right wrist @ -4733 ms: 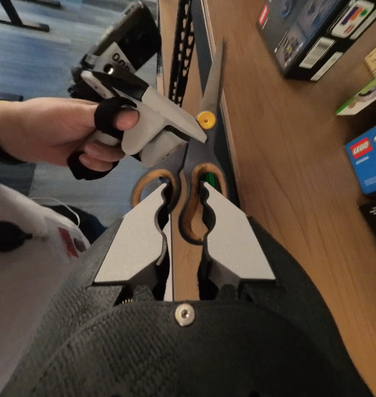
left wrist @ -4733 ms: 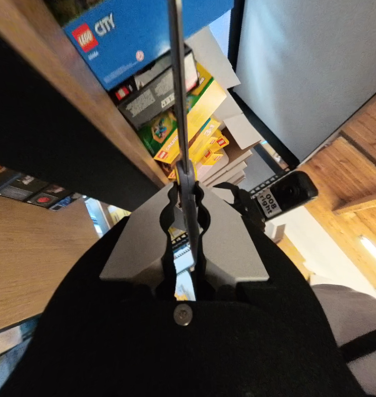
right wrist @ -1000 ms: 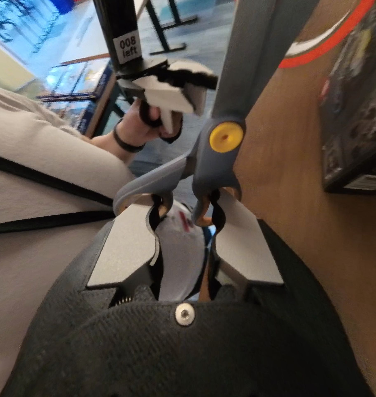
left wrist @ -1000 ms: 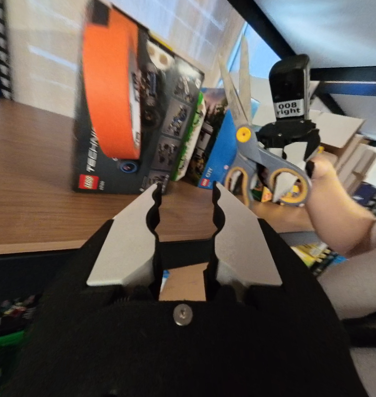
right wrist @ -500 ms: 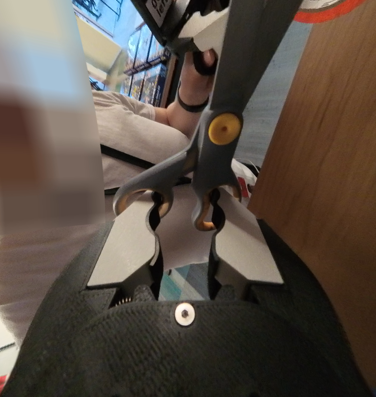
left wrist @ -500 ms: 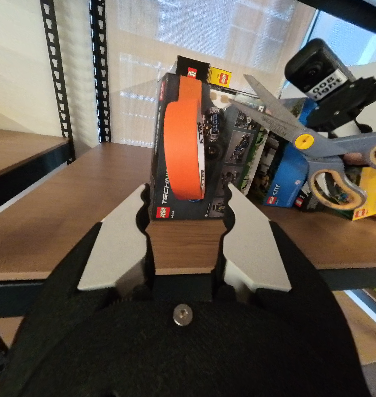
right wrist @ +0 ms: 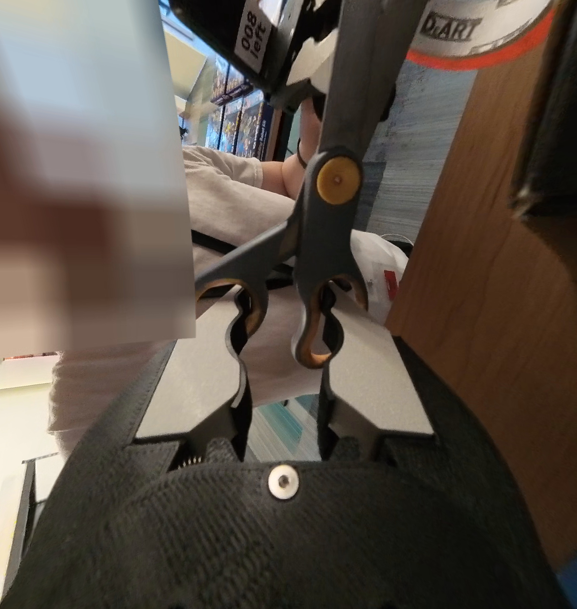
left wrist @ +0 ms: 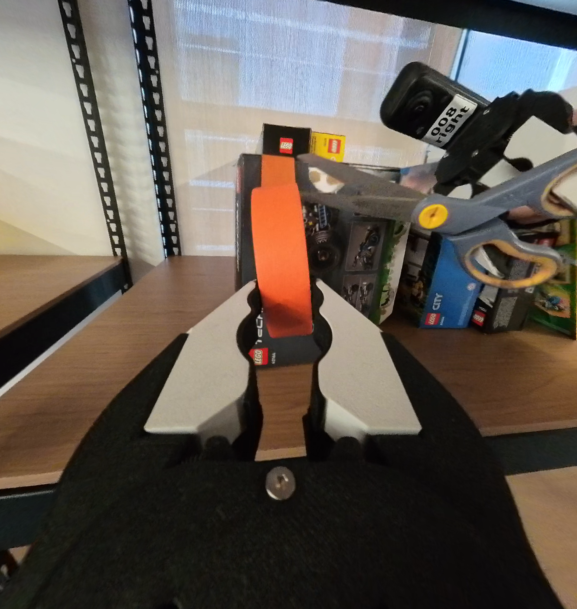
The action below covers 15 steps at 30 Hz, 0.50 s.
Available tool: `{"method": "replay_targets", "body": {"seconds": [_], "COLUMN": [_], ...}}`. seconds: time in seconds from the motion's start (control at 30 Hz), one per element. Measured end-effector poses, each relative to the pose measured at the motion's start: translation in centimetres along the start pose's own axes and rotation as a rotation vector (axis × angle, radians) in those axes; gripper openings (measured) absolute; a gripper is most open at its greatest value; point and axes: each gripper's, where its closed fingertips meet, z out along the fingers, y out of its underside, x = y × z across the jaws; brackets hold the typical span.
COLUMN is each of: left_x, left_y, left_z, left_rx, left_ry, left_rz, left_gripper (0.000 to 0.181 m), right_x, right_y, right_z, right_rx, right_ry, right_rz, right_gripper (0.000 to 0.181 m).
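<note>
1. Left gripper (left wrist: pixel 283 296): the fingers are clamped on the near edge of an orange tape roll (left wrist: pixel 280 260), which stands on edge between the fingertips. Whether the roll rests on the shelf or is lifted cannot be told.
2. Right gripper (right wrist: pixel 285 316): the fingers are spread, each fingertip seated inside one handle loop of the grey scissors (right wrist: pixel 330 224), pushing outward. The scissors are thereby carried on the fingers. Their pivot is yellow.
3. Scissors, left wrist view: they (left wrist: pixel 438 214) enter from the right, blades parted, tips pointing left. The tips lie just beside the upper right edge of the tape roll; contact cannot be confirmed.
4. A loose strip of orange tape (left wrist: pixel 277 171) rises from the top of the roll, in front of the box behind.
5. Far side of the roll: a dark toy box (left wrist: pixel 356 237) stands upright on the wooden shelf (left wrist: pixel 116 346).
6. Right of that box: a blue box (left wrist: pixel 445 290) and a yellow-edged box (left wrist: pixel 573 280) stand in a row on the same shelf.
7. Left: black perforated uprights (left wrist: pixel 152 131) of the rack.
8. Right wrist view: a person's arm (right wrist: pixel 293 171) shows beyond the scissors.
</note>
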Motion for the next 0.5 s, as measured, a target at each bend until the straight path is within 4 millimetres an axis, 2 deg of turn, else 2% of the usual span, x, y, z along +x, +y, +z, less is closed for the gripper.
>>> {"method": "replay_targets", "body": {"seconds": [0.27, 0.5], "left_x": [0.1, 0.2], "left_y": [-0.1, -0.4], "left_z": [-0.1, -0.2], "left_rx": [-0.009, -0.025], "left_ry": [-0.006, -0.01], "left_rz": [-0.013, -0.021], "left_gripper": [0.027, 0.027], "right_x": [-1.2, -1.7], "right_y": [-0.6, -1.2], "right_z": [-0.5, -1.7], "right_rx": [0.081, 0.167], "right_ry": [-0.088, -0.07], "right_rz": [-0.028, -0.04], "right_gripper": [0.041, 0.041]}}
